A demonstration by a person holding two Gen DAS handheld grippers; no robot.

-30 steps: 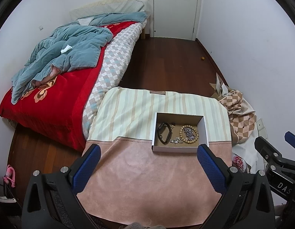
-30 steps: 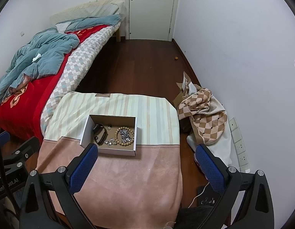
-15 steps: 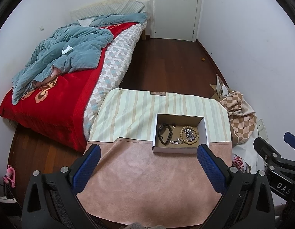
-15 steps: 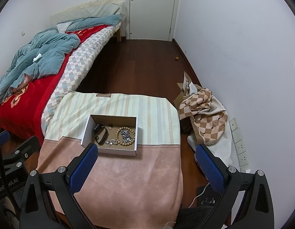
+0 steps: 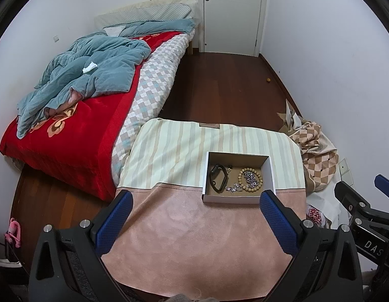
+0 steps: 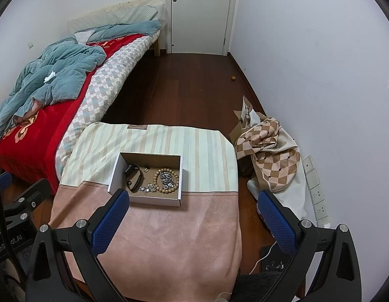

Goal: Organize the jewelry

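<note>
A shallow white cardboard box (image 5: 207, 176) (image 6: 113, 173) sits on a table covered with a striped and pink cloth (image 5: 184, 226) (image 6: 169, 231). In it lie a black band (image 5: 217, 177) (image 6: 133, 176), a wooden bead bracelet (image 5: 250, 180) (image 6: 167, 180) and a silver chain (image 5: 233, 189) (image 6: 147, 189). My left gripper (image 5: 195, 215) is open and empty, held above the cloth in front of the box. My right gripper (image 6: 191, 215) is open and empty, to the right of the box.
A bed (image 5: 68, 130) with a red blanket and a blue quilt stands to the left. A checked cloth heap (image 6: 270, 146) lies on the floor by the right wall. Dark wood floor (image 5: 219, 88) leads to a closed door (image 5: 232, 12).
Both views have shifted very slightly; the box sits a touch lower and to the right in the frames. The jewelry has not moved.
</note>
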